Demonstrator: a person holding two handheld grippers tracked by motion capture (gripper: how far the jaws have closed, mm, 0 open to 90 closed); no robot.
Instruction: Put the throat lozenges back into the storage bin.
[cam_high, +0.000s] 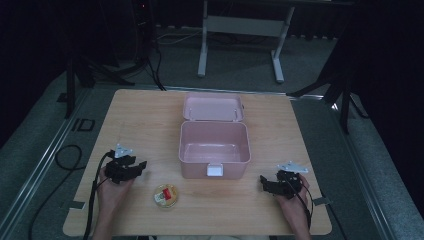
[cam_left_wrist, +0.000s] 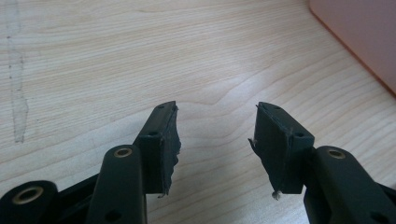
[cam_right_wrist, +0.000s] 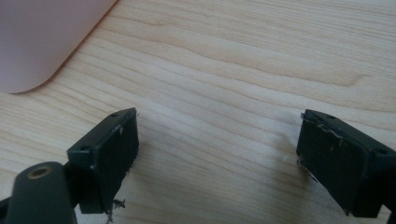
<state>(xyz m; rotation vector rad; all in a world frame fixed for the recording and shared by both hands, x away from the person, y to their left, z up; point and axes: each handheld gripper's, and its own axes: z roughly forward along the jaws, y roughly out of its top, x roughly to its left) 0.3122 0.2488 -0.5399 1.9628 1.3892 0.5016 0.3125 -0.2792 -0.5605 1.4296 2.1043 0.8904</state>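
Observation:
An open pink box (cam_high: 214, 148) stands mid-table with its lid (cam_high: 213, 107) folded back, and its inside looks bare. A small round tub (cam_high: 165, 196) with a red and yellow label lies in front of it, to the left. My left gripper (cam_high: 141, 167) rests on the table left of the box, jaws apart over bare wood (cam_left_wrist: 215, 112). The box's corner (cam_left_wrist: 364, 32) shows at the upper right of the left gripper view. My right gripper (cam_high: 263, 182) rests to the right of the box, open wide (cam_right_wrist: 217, 119), with the box's rounded corner (cam_right_wrist: 42, 37) at upper left.
The wooden table (cam_high: 140, 115) has bare stretches either side of the box. Cables (cam_high: 67, 160) trail off its left edge. A desk frame (cam_high: 240, 30) and tripod legs stand on the floor behind the table.

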